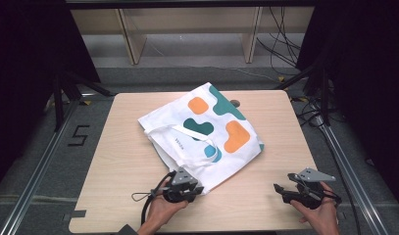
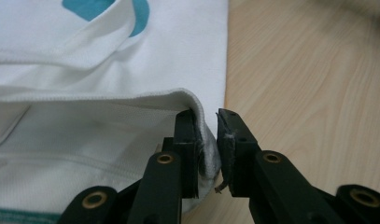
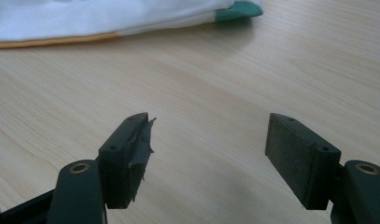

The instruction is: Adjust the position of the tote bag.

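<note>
Down at the bottom centre, the left gripper (image 1: pixel 199 189) pinches the tote bag (image 1: pixel 207 129) hem; the right gripper (image 1: pixel 277 188), lower right, just gapes over bare table (image 1: pixel 123 161).

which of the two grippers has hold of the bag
The left gripper: its jaws pinch the white tote bag at its hemmed corner. The right gripper stands open over bare table.

lab | black curtains (image 1: pixel 368 58) | metal rails (image 1: pixel 37 171) | loose cables (image 1: pixel 280 44)
</note>
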{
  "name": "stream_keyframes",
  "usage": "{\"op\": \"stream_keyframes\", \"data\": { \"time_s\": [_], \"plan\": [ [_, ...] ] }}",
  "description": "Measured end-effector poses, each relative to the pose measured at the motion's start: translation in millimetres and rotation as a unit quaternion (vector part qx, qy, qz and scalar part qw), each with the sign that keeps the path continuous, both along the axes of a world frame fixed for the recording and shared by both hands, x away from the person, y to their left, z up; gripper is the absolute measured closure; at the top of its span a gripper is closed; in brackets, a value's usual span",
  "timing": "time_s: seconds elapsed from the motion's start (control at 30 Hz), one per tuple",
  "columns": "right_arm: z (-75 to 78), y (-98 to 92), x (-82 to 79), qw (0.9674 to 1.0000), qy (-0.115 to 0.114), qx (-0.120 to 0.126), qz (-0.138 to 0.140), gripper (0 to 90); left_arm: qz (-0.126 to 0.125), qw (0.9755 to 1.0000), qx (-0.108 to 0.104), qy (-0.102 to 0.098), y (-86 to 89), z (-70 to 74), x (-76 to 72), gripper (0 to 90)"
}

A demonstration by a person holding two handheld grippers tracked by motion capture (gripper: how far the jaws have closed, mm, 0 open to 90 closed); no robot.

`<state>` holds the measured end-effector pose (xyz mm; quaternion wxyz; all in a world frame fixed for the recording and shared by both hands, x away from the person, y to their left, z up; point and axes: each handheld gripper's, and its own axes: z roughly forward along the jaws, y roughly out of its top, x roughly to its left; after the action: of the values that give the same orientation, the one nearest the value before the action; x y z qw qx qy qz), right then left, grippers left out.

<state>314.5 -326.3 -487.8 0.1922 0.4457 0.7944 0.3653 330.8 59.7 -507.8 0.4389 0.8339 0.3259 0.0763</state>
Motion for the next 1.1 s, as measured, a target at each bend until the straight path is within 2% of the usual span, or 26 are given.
{"op": "stream_keyframes", "data": {
  "time_s": [0.07, 0.13, 0.17, 0.23, 0.27, 0.3, 0.33, 0.37, 0.43, 0.47, 0.5, 0.53, 0.6, 0.63, 0.67, 0.73, 0.77, 0.8, 0.83, 0.9, 0.93, 0.97, 1.0, 1.03, 1.07, 1.1],
  "plan": [
    [0.3, 2.3, -1.9, 0.9999, 0.008, 0.008, -0.011, 32.1, -0.004, 1.0, 0.003, -0.006, -16.1, 0.2, 0.6, 77.3],
    [0.8, 0.6, -0.7, 1.0, 0.004, 0.002, -0.005, 32.1, -0.009, 1.0, 0.0, -0.003, -20.1, 0.5, 0.4, 77.1],
    [1.3, 2.4, -2.5, 0.9998, 0.014, 0.008, -0.015, 32.1, -0.009, 0.9999, -0.003, -0.006, -28.4, -0.6, 1.2, 77.1],
    [0.9, 1.7, -1.5, 0.9999, 0.009, 0.003, -0.01, 32.2, -0.018, 0.9998, -0.002, -0.011, -36.6, -1.0, 2.8, 76.7],
    [1.3, -0.3, 0.3, 0.9999, -0.01, -0.009, -0.005, 32.4, -0.025, 0.9996, 0.003, -0.012, -46.6, 0.3, 4.8, 76.6],
    [0.6, 2.0, -0.8, 0.9999, 0.0, 0.003, -0.013, 32.5, -0.027, 0.9995, 0.001, -0.015, -53.4, 0.3, 5.9, 76.5],
    [0.6, 2.0, -0.8, 0.9999, 0.0, 0.003, -0.013, 32.5, -0.027, 0.9995, 0.001, -0.015, -53.4, 0.3, 5.9, 76.5],
    [0.7, 2.4, 0.1, 0.9999, 0.005, 0.003, -0.012, 32.5, -0.022, 0.9997, -0.01, -0.011, -71.6, -2.4, 5.6, 76.5],
    [0.9, 0.0, 2.4, 1.0, -0.002, -0.006, 0.0, 32.7, -0.029, 0.9994, -0.006, -0.016, -78.7, -3.4, 5.7, 76.6],
    [2.2, -0.9, 1.5, 0.9999, -0.009, -0.008, -0.005, 33.0, -0.027, 0.9993, 0.0, -0.025, -91.5, -4.0, 4.6, 76.3],
    [2.2, -0.9, 1.5, 0.9999, -0.009, -0.008, -0.005, 33.0, -0.027, 0.9993, 0.0, -0.025, -91.5, -4.0, 4.6, 75.9],
    [1.9, -0.8, 1.5, 0.9999, -0.007, -0.007, -0.005, 33.0, -0.03, 0.9991, 0.003, -0.03, -96.1, -4.0, 4.5, 75.9],
    [0.2, -0.8, 3.0, 0.9999, -0.003, -0.013, -0.001, 33.0, -0.027, 0.9991, -0.008, -0.03, -104.2, -6.0, 5.2, 73.5],
    [0.3, 1.9, 1.0, 0.9999, 0.011, -0.003, -0.012, 33.0, -0.044, 0.9987, -0.012, -0.022, -109.4, -7.8, 4.9, 71.1],
    [0.3, 1.5, 1.5, 0.9999, 0.005, -0.006, -0.01, 33.1, -0.051, 0.9984, 0.002, -0.024, -108.1, -6.1, 3.2, 67.5],
    [0.4, 1.4, 1.3, 0.9999, 0.006, -0.006, -0.011, 33.0, -0.059, 0.9979, 0.002, -0.028, -106.6, -4.8, 1.1, 56.1],
    [0.6, 1.1, 0.9, 0.9999, 0.007, -0.007, -0.012, 33.0, -0.06, 0.998, 0.004, -0.021, -103.0, -2.0, -1.4, 56.1],
    [1.0, -1.5, 2.4, 1.0, -0.004, -0.007, -0.003, 33.1, -0.069, 0.9976, 0.004, -0.006, -90.2, 4.7, -6.1, 43.1],
    [1.8, -2.1, 2.2, 0.9999, -0.002, -0.011, -0.002, 33.0, -0.071, 0.9974, -0.01, -0.001, -80.5, 8.6, -9.4, 39.8],
    [1.2, -1.4, 3.2, 0.9999, -0.008, -0.008, -0.001, 32.9, -0.07, 0.9973, -0.021, -0.002, -54.8, 18.2, -17.1, 34.5],
    [1.7, 1.9, 1.4, 0.9999, 0.01, -0.001, -0.006, 32.8, -0.068, 0.9975, -0.019, -0.007, -43.0, 21.0, -19.5, 32.2],
    [1.3, 4.0, 1.3, 0.9999, 0.011, 0.005, -0.003, 32.7, -0.06, 0.998, -0.014, -0.017, -30.2, 24.1, -22.3, 31.2],
    [1.9, 4.2, 2.9, 1.0, -0.002, -0.005, 0.006, 32.2, -0.053, 0.9977, 0.0, -0.041, -16.3, 26.4, -22.5, 31.2],
    [3.5, 8.2, 1.0, 0.9999, 0.007, 0.008, 0.003, 32.2, -0.033, 0.9985, 0.005, -0.044, -7.1, 27.0, -24.1, 31.2],
    [3.5, 8.2, 1.0, 0.9999, 0.007, 0.008, 0.003, 32.2, -0.033, 0.9985, 0.005, -0.044, -7.1, 27.0, -24.1, 31.1],
    [3.6, 10.3, 2.1, 0.9998, -0.001, 0.018, 0.009, 31.7, -0.011, 0.9988, 0.015, -0.045, 12.5, 28.3, -23.1, 31.1]
  ]
}}
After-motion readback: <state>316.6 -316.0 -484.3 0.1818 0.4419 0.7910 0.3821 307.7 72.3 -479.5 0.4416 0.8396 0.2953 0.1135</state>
